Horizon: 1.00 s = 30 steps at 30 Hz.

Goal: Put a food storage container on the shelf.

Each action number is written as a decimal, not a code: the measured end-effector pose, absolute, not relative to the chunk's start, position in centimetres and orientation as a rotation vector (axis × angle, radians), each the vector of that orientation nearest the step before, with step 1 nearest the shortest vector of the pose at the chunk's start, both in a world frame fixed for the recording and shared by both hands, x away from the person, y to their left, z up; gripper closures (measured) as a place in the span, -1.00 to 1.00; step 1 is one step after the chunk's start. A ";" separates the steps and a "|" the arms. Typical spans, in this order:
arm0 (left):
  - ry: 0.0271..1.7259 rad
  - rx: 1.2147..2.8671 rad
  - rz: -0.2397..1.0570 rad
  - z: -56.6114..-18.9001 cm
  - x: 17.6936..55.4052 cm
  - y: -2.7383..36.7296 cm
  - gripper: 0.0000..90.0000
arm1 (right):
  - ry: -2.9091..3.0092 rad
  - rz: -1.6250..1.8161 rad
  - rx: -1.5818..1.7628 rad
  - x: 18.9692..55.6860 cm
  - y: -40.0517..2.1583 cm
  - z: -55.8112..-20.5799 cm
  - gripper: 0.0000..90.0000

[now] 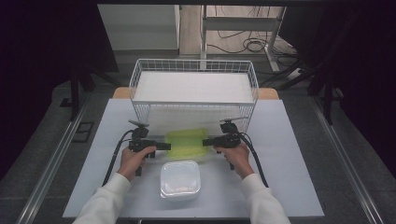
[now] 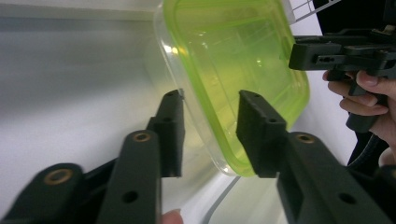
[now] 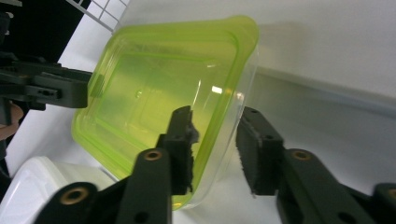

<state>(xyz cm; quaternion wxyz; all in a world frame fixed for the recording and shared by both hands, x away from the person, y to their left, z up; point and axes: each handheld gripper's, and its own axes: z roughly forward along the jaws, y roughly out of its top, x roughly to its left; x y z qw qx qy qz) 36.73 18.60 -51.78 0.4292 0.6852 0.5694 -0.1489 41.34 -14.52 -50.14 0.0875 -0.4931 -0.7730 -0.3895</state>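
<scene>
A clear container with a green lid (image 1: 187,142) lies on the white table just in front of the wire basket. My left gripper (image 1: 163,146) comes at its left end and my right gripper (image 1: 208,141) at its right end. In the left gripper view the jaws (image 2: 210,95) straddle the container's rim (image 2: 205,112), one by the clear wall and one over the lid; I see no firm squeeze. In the right gripper view the jaws (image 3: 217,113) straddle the opposite rim (image 3: 219,93), with a thin gap at the outer pad (image 3: 252,154). Each gripper view shows the other gripper (image 2: 336,53) (image 3: 46,86) across the lid.
A white wire basket (image 1: 194,60) with a white liner stands at the back of the table, close behind the container. A second clear container with a whitish lid (image 1: 180,179) (image 3: 28,182) sits near the front edge between my forearms. The table (image 1: 289,163) spreads to both sides.
</scene>
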 end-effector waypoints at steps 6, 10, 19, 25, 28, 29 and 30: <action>1.417 1.692 -0.363 -51.9 36.6 18.7 0.68 | -2.197 -1.199 -1.452 41.2 -14.9 -50.4 0.68; 1.401 1.674 -0.358 -51.7 36.5 18.8 0.74 | -2.199 -1.210 -1.450 41.0 -15.1 -50.3 0.74; 1.367 1.677 -0.333 -51.2 36.2 18.7 0.77 | -2.252 -1.250 -1.434 40.5 -15.2 -49.5 0.75; 1.331 1.666 -0.295 -50.4 35.8 18.7 0.77 | -2.274 -1.297 -1.420 40.0 -15.3 -48.6 0.75; 1.322 1.667 -0.292 -50.2 35.7 18.8 0.78 | -2.285 -1.316 -1.412 39.7 -15.3 -48.3 0.75; 1.313 1.678 -0.280 -50.0 35.6 18.8 0.78 | -2.307 -1.330 -1.402 39.5 -15.2 -47.9 0.75; 1.313 1.678 -0.280 -50.0 35.6 18.8 0.78 | -2.307 -1.330 -1.402 39.5 -15.2 -47.9 0.75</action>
